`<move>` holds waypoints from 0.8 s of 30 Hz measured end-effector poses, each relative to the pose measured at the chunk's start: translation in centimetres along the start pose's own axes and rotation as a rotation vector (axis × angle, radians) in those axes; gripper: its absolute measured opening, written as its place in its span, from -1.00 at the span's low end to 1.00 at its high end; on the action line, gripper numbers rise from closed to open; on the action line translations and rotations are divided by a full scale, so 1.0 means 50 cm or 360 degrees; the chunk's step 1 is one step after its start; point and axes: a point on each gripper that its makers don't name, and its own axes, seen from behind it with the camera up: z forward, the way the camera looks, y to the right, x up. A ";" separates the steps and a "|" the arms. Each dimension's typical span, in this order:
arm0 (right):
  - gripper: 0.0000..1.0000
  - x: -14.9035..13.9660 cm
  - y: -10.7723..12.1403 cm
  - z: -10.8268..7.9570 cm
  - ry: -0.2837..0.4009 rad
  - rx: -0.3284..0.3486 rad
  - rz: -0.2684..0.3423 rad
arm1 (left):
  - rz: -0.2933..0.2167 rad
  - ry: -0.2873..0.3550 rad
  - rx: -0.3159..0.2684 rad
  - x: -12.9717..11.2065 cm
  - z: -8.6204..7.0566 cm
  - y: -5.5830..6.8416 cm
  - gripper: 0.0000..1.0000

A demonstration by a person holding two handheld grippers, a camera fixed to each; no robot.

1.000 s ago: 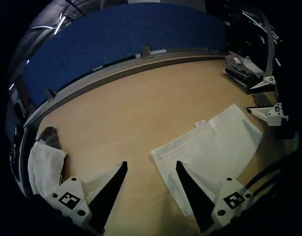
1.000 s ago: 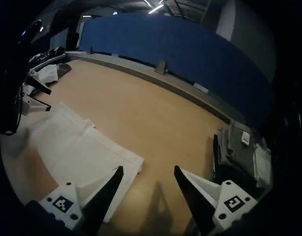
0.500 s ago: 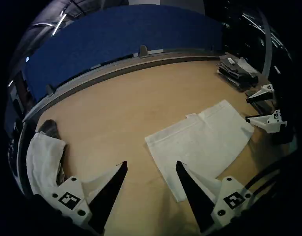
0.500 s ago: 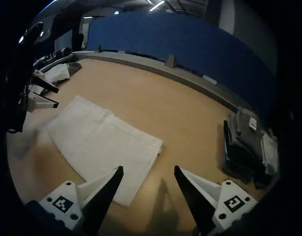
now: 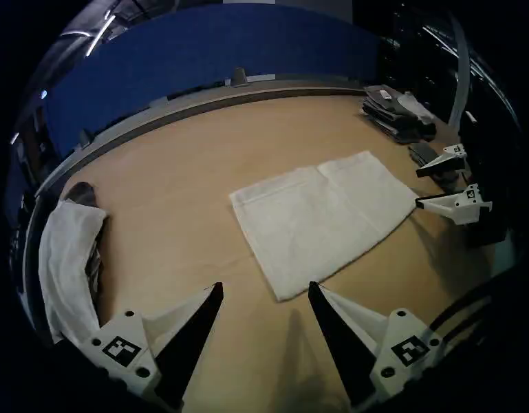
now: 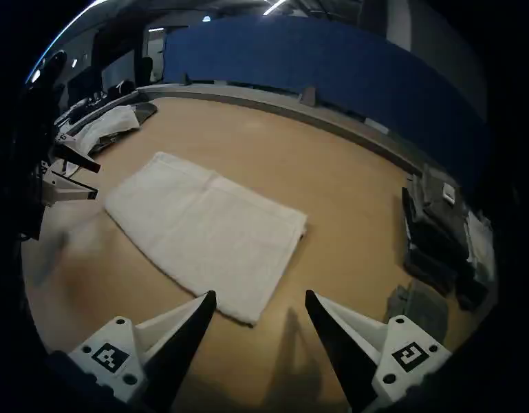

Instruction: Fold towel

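Note:
A white towel [image 5: 322,215] lies flat as a folded rectangle in the middle of the wooden table [image 5: 188,172]; in the right gripper view the towel [image 6: 206,228] spreads ahead and to the left. My left gripper [image 5: 264,292] is open, its fingertips just short of the towel's near corner, holding nothing. My right gripper [image 6: 258,301] is open too, with the towel's near edge just beyond its left fingertip. In the left gripper view the right gripper [image 5: 436,184] hangs beside the towel's right edge. In the right gripper view the left gripper [image 6: 78,175] stands off the towel's left end.
A crumpled white and grey cloth [image 5: 68,261] lies at the table's left edge. A stack of folded dark and grey cloths [image 6: 443,234] sits at the right end, with one grey piece [image 6: 419,303] lying nearer. A blue partition [image 5: 216,55] runs along the table's far side.
Both grippers have pulled back and away from the towel, which lay under their fingertips a second ago. The towel now rests farther ahead, wholly in sight. Both jaws stayed open.

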 end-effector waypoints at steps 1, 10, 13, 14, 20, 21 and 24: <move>1.00 -0.005 -0.004 0.001 -0.0007 0.0010 0.0004 | 0.0001 -0.0009 -0.0001 -0.008 -0.002 0.002 0.64; 0.58 -0.020 -0.023 0.007 -0.0046 0.0093 0.0018 | -0.0036 -0.0021 -0.0009 -0.026 -0.012 0.011 0.66; 0.37 -0.025 -0.028 0.008 -0.0062 0.0117 0.0014 | -0.0041 -0.0020 -0.0011 -0.027 -0.013 0.012 0.67; 0.30 -0.027 -0.030 0.008 -0.0067 0.0125 0.0013 | -0.0042 -0.0020 -0.0011 -0.027 -0.013 0.012 0.67; -0.09 -0.035 -0.029 0.008 -0.0086 0.0139 0.0020 | -0.0029 -0.0024 -0.0010 -0.028 -0.015 0.013 0.68; -0.16 -0.037 -0.030 0.008 -0.0089 0.0144 0.0022 | -0.0029 -0.0025 -0.0009 -0.028 -0.015 0.013 0.69; -0.33 -0.041 -0.032 0.009 -0.0101 0.0161 0.0028 | -0.0027 -0.0026 -0.0006 -0.029 -0.017 0.012 0.69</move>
